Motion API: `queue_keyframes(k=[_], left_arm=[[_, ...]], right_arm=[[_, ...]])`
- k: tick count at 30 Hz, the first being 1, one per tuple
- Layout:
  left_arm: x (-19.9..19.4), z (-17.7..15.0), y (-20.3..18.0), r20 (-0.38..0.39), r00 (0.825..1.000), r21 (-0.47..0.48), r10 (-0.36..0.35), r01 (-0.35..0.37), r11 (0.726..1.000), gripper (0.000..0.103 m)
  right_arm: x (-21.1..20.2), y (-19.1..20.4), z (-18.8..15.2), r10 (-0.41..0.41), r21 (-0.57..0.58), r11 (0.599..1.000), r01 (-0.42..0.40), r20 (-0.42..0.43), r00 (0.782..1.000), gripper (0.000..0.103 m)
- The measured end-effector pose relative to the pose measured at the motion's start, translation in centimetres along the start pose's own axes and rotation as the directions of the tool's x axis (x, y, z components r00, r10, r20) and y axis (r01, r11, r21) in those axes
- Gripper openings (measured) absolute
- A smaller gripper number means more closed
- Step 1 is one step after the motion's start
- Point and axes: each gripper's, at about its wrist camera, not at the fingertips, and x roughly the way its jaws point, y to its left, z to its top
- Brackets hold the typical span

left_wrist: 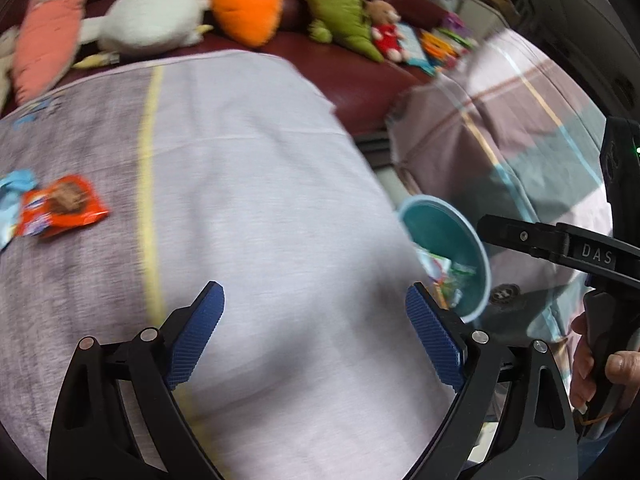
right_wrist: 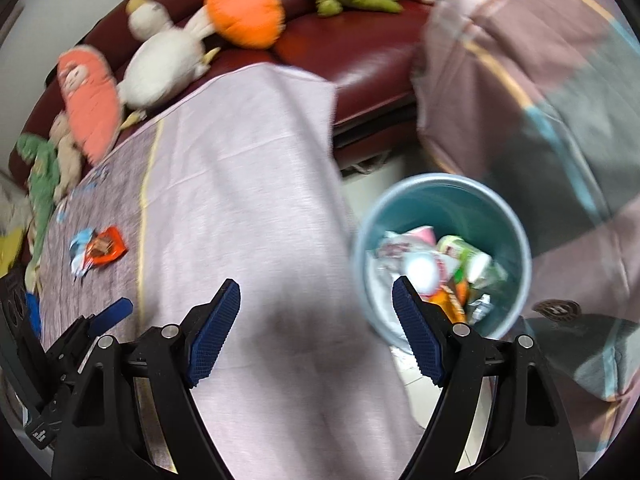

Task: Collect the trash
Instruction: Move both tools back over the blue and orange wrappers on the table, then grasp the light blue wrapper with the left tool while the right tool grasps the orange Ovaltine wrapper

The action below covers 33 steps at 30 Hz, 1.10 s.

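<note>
An orange snack wrapper [left_wrist: 64, 206] and a light blue wrapper [left_wrist: 14, 190] lie together on the cloth-covered table at the far left; the right wrist view shows the same orange wrapper [right_wrist: 105, 249] and blue wrapper [right_wrist: 80, 252]. A teal bin [right_wrist: 444, 200] stands on the floor off the table's right edge, holding several crumpled wrappers; the left wrist view catches the bin's [left_wrist: 448, 240] rim. My left gripper [left_wrist: 316, 312] hangs open over bare cloth, empty. My right gripper [right_wrist: 316, 308] is open too, nothing between its blue pads, its right finger over the bin's near rim.
A pale lilac and grey cloth [left_wrist: 260, 160] covers the table. Behind it a dark red sofa [right_wrist: 360, 52] holds plush toys: an orange carrot [left_wrist: 248, 0], a white rabbit [left_wrist: 152, 16], a green dinosaur [left_wrist: 340, 12]. A striped cloth [right_wrist: 540, 80] drapes furniture at right.
</note>
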Motion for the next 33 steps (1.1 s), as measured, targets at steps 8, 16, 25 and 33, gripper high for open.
queue_keyframes(k=[8,16,25,33], left_arm=[[-4.4,-1.2,10.0,0.058,0.996,-0.163,0.071,-0.061,0.985,0.093],[-8.1,-2.4,18.3,0.084,0.98,-0.234,0.181,-0.157,0.959,0.093],[-8.9,-1.2,27.4,0.058,0.969,-0.286,0.242,-0.216,0.933,0.093],[-7.1,1.4,31.1,0.052,0.979,-0.259,0.196,-0.176,0.95,0.093]], right_arm=[[2.3,11.2,0.2,0.029,-0.183,0.982,-0.038,-0.052,0.998,0.075],[4.8,20.7,0.0,0.051,-0.328,0.941,-0.085,-0.11,0.993,0.075],[9.8,28.8,1.6,0.082,-0.416,0.896,-0.153,-0.184,0.979,0.075],[15.1,32.4,3.3,0.108,-0.417,0.881,-0.221,-0.277,0.955,0.075]])
